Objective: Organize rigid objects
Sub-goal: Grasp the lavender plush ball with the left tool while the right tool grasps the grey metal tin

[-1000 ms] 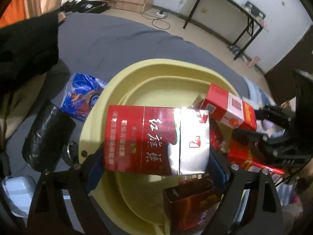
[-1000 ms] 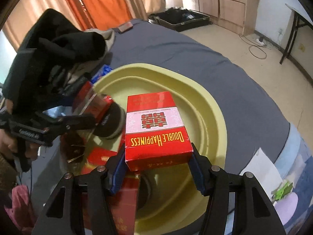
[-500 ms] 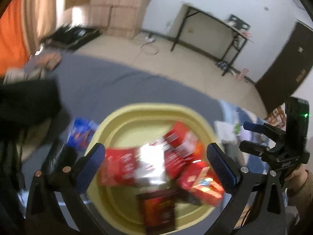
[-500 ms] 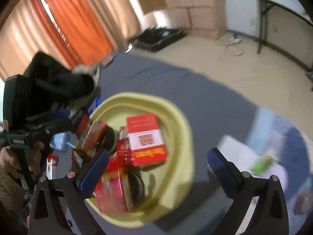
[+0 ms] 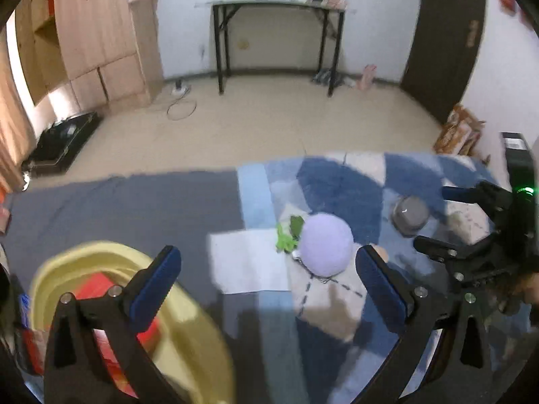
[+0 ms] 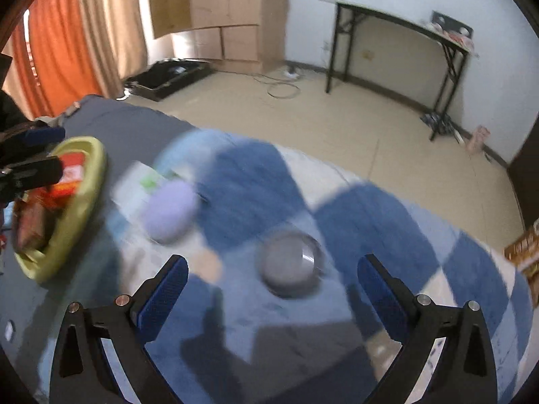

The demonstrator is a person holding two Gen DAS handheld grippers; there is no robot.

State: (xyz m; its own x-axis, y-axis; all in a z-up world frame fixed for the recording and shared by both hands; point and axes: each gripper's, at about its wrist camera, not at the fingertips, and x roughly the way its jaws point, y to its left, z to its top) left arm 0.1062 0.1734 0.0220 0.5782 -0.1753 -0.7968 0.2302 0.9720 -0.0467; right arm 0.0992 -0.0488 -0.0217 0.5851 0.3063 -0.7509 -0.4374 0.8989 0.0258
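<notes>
Two grippers: the left gripper (image 5: 267,269) and the right gripper (image 6: 271,279) are each seen with jaws spread wide and nothing between the pads.
Change since a second ago: a red-and-silver carton was clamped by the left gripper and a red carton printed "DOUBLE HAPPINESS" by the right; both have been let go, and both sets of jaws have just been opening.
Cartons now: red boxes (image 6: 69,175) are seen lying in the yellow basin (image 5: 198,346), at the lower left of the left wrist view and the far left of the right wrist view.
View shift: the basin is no longer centred; a blue and white checked blanket (image 6: 370,222) is faced instead.
Under the left gripper: a lilac ball (image 5: 325,247) with a green scrap (image 5: 286,235) touching its left side.
Under the right gripper: a grey round lidded tin (image 6: 289,262), lying flat.
Orientation of cartons: long axes cannot be told through the blur.
Writing: none is legible now.
</notes>
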